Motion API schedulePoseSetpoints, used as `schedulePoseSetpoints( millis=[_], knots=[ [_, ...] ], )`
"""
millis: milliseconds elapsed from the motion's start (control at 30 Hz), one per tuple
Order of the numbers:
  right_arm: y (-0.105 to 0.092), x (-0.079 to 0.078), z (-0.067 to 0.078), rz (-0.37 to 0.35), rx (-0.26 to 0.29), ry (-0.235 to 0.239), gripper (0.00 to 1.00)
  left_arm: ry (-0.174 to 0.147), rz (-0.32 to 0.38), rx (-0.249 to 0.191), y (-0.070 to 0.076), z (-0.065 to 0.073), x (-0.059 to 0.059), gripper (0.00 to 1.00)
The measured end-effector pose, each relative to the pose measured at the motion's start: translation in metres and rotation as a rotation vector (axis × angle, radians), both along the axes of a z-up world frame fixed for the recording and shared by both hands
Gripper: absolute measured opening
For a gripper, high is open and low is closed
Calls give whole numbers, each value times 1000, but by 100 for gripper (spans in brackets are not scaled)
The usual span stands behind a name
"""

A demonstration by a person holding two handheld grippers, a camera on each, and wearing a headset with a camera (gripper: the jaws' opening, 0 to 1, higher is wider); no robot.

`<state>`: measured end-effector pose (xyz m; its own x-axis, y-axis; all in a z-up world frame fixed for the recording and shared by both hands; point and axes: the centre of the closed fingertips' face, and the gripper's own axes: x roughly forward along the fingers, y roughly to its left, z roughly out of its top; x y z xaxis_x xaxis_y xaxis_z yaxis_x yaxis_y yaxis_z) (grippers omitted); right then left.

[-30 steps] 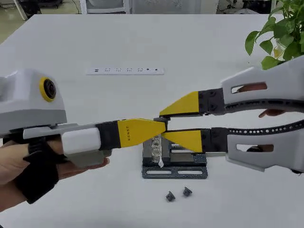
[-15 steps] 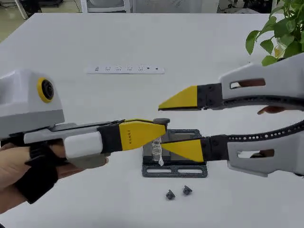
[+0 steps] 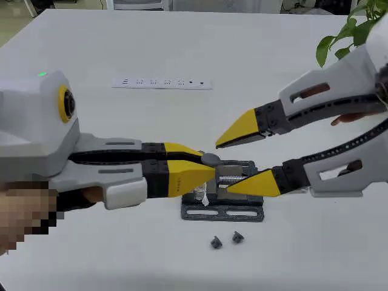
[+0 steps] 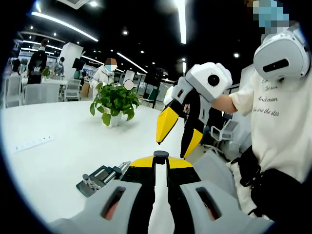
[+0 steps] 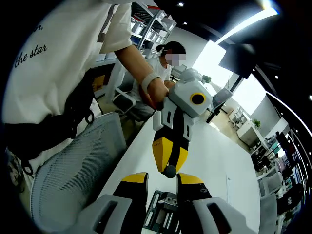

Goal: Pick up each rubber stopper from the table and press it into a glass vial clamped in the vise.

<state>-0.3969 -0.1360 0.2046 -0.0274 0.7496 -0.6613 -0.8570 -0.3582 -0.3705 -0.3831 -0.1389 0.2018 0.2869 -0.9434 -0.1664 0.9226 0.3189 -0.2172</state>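
My left gripper (image 3: 207, 165) comes in from the left, shut on a grey rubber stopper (image 3: 210, 159) held at its yellow tips, just above the vise (image 3: 223, 211). In the left gripper view the stopper (image 4: 160, 155) sits pinched between the tips. A clear glass vial (image 3: 199, 194) stands clamped in the left end of the vise. My right gripper (image 3: 223, 170) reaches in from the right with its jaws wide open and nothing in them, its tips close to the stopper. Two more stoppers (image 3: 216, 243) (image 3: 237, 237) lie on the table in front of the vise.
A white power strip (image 3: 162, 83) lies farther back on the white table (image 3: 91, 54). A potted plant (image 3: 354, 30) stands at the far right. In the right gripper view the vise (image 5: 163, 204) lies below the left gripper's stopper (image 5: 169, 171). Other people stand in the room.
My right gripper's jaws have spread wide and drawn back to the right, off the stopper. My left gripper has rolled and keeps the stopper at its tips.
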Motion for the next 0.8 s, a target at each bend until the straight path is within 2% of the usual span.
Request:
schedulePoseSetpoints(
  millis=[33, 67, 100, 133, 167, 233, 300, 533, 800],
  knots=[
    [1, 3, 1, 4, -4, -16, 18, -24, -13, 18, -2, -1, -2, 4],
    [0, 3, 0, 26, -23, -22, 17, -7, -22, -6, -5, 1, -6, 4],
    [-1, 3, -2, 38, -53, -17, 16, -6, -16, -12, -7, 2, -6, 4],
    [-3, 4, -4, 50, -81, -14, 16, -17, -22, 0, -9, 1, -8, 4],
    [-3, 3, -5, 76, -99, -26, 15, -60, -37, 50, -9, -4, -9, 4],
    [-3, 3, -6, 89, -125, -27, 14, -56, -41, 50, -13, -5, -11, 4],
    [-4, 1, -9, 122, -161, -36, 14, -77, -52, 73, -16, -8, -14, 4],
    [-8, -10, -17, 207, -246, -47, 12, -77, -76, 79, -18, -9, -15, 4],
    [-9, -9, -19, 218, -267, -44, 9, -73, -83, 78, -18, -10, -14, 4]
  ],
)
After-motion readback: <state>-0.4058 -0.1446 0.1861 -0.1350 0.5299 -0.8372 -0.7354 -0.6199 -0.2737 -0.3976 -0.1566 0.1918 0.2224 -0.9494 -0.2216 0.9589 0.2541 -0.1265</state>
